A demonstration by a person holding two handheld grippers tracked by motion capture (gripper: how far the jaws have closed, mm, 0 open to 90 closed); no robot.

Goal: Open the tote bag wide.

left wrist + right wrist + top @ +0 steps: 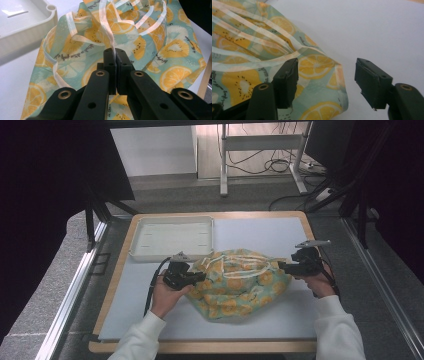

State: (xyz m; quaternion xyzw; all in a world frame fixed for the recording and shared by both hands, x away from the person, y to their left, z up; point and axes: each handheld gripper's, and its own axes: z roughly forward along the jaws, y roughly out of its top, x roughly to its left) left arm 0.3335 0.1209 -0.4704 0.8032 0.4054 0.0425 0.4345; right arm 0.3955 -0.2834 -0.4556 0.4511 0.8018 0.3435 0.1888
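Note:
A crumpled cloth [240, 282] printed with orange and kiwi slices on pale teal, edged with white bands, lies in a heap on the white table top. My left gripper [202, 276] is at its left side, jaws shut on a raised fold of the cloth [160, 50] where a white band runs in between them. My right gripper [282, 266] is at the cloth's right edge and stands open. In the right gripper view a corner of the cloth [317, 65] lies between the spread jaws, close to the left fingertip [288, 75]; the pads do not press on it.
A shallow white tray [145, 254] sits at the table's back left, just behind the left gripper, and its rim [25, 37] is near the cloth. The white mat [260, 232] has a wooden border. Dark frame legs and cables stand beyond the table.

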